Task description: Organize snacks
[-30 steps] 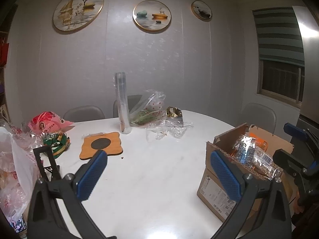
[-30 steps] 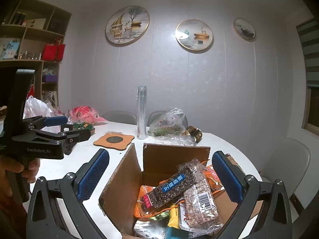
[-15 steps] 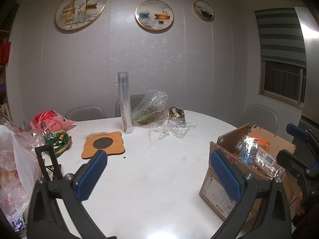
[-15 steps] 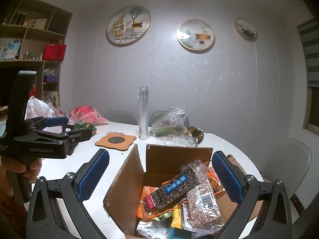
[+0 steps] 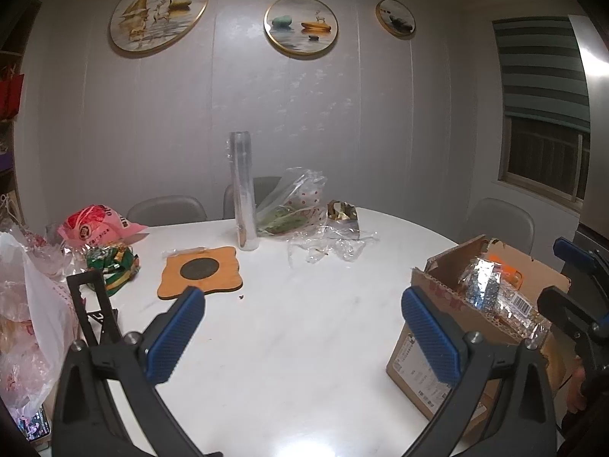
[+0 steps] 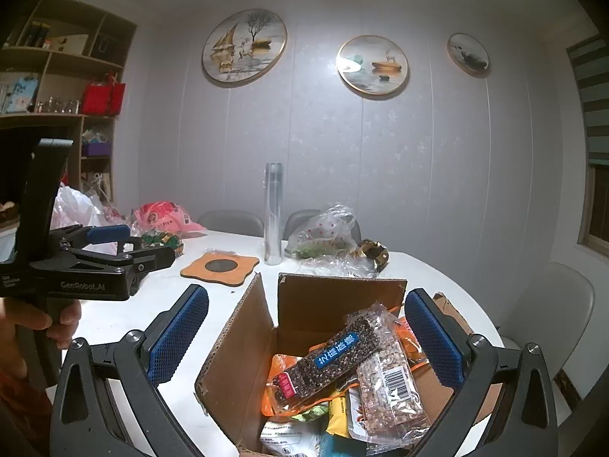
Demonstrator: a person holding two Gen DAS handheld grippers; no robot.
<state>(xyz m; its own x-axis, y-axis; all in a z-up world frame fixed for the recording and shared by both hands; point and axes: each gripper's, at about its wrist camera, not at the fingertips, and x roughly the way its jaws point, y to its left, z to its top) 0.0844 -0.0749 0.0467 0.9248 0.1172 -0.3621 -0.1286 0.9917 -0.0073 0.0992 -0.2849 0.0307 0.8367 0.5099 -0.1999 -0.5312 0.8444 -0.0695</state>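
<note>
The right gripper (image 6: 306,339) hung wide and empty just above the open box (image 6: 243,346), whose snacks (image 6: 342,373) lay piled below and between its fingers. The left gripper (image 5: 302,337), equally wide and empty, hovered over bare table (image 5: 297,342), box (image 5: 426,361) to its right at the table's near edge; a trivet (image 5: 200,272) lay ahead.
</note>
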